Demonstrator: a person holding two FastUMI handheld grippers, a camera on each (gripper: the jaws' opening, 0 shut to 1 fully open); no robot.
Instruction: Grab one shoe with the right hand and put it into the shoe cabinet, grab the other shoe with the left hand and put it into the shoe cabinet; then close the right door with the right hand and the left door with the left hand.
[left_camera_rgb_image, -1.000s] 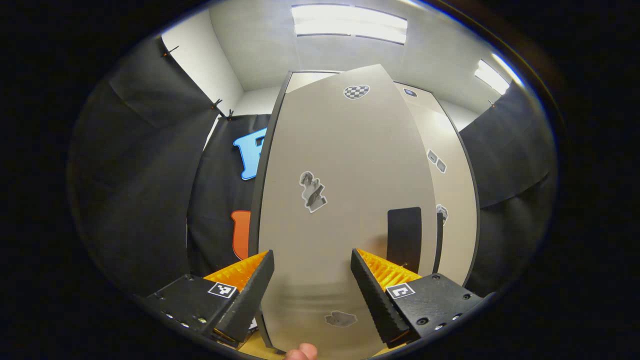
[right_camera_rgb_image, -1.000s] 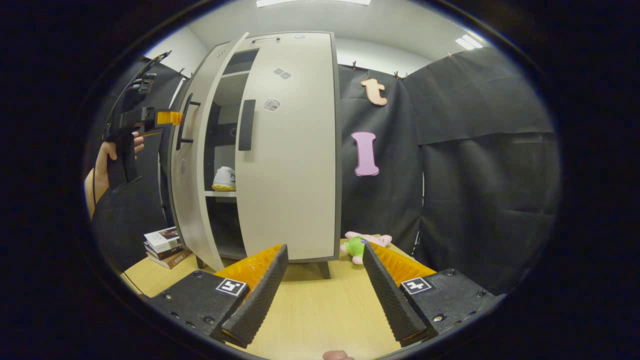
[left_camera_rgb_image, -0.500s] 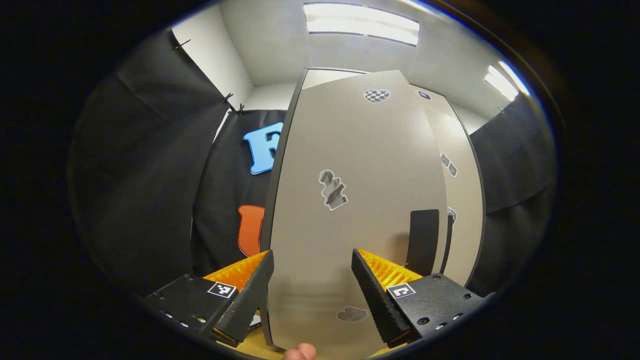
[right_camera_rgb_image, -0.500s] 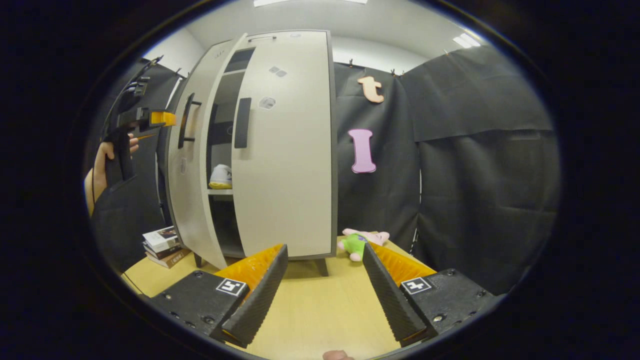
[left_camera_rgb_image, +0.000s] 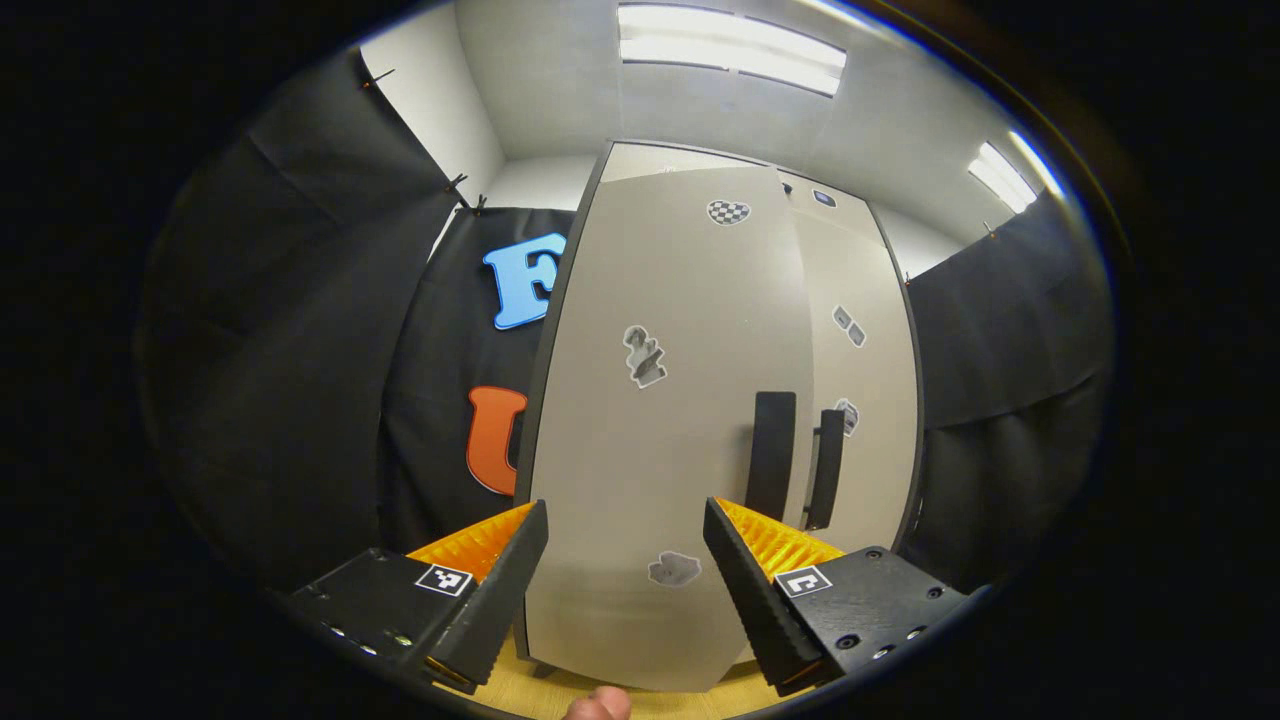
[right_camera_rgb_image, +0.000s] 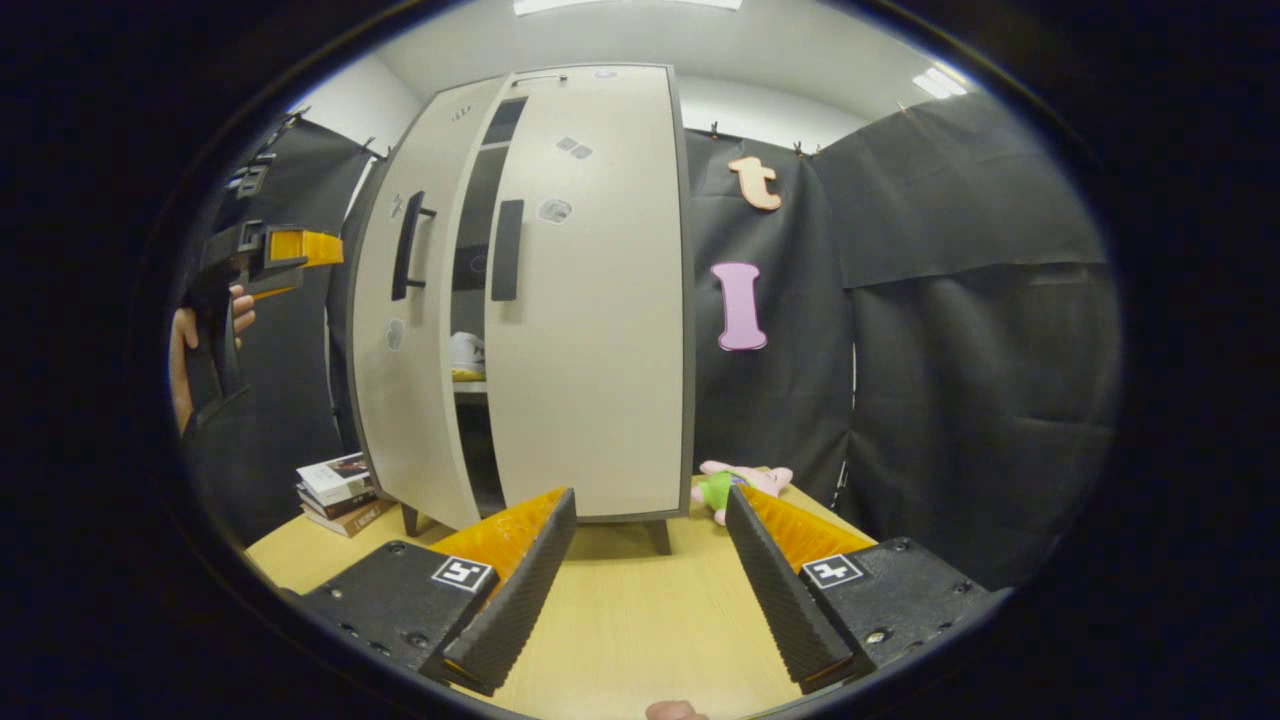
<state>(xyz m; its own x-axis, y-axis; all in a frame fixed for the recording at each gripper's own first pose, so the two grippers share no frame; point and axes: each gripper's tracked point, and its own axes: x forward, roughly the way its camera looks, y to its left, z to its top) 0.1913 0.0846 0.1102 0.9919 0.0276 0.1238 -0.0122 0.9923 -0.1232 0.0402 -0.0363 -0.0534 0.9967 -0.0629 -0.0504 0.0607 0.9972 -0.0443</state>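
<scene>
You see a stack of books at the counter's left edge and a pink-and-green plush toy lying by the black cloth, well apart from the books.

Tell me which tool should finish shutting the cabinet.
Left. The left door is ajar, a shoe showing in the gap, and the left tool is open right beside it. The right door looks shut; the right tool sits farther back over the table.
</scene>
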